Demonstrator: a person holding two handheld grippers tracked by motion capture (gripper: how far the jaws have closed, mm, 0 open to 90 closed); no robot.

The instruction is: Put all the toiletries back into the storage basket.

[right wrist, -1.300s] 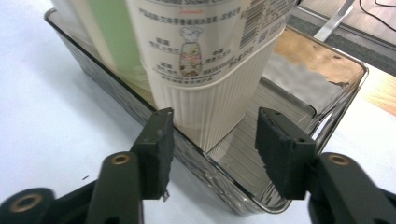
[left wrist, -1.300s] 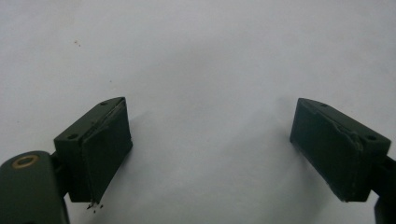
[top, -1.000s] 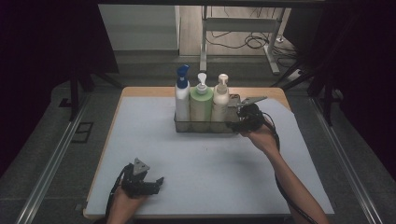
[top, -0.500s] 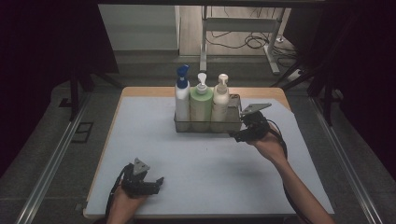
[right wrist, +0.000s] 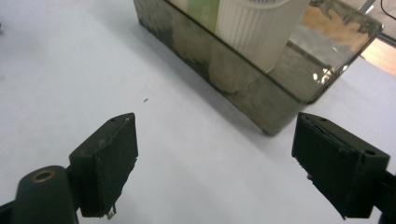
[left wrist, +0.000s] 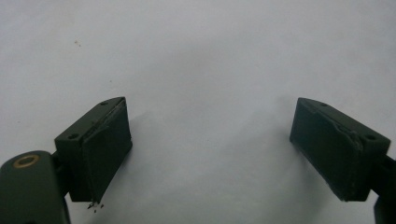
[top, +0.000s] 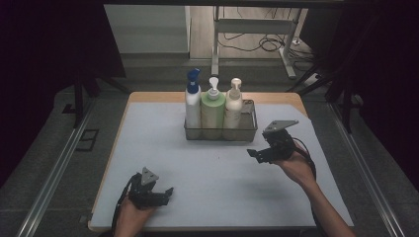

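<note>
A wire mesh basket (top: 248, 129) (right wrist: 261, 100) stands at the far middle of the table and holds three pump bottles: a white one with a blue pump (top: 192, 101), a green one (top: 213, 111) and a cream one (top: 233, 106) (right wrist: 261, 28). My right gripper (top: 254, 154) (right wrist: 215, 163) hovers in front of the basket's right end, apart from it. Its jaws have just been opening and stand wide with nothing between them. My left gripper (top: 165, 193) (left wrist: 210, 149) rests low near the table's front left, open over bare white surface.
The white table mat (top: 217, 173) lies on a wooden top whose edge (top: 148, 96) shows at the back. Metal rails run along both sides, and a desk frame with cables (top: 267, 42) stands on the floor behind.
My right gripper has drawn back from the basket's right end toward the near right. Its jaws have spread wider. The left gripper has stayed put.
</note>
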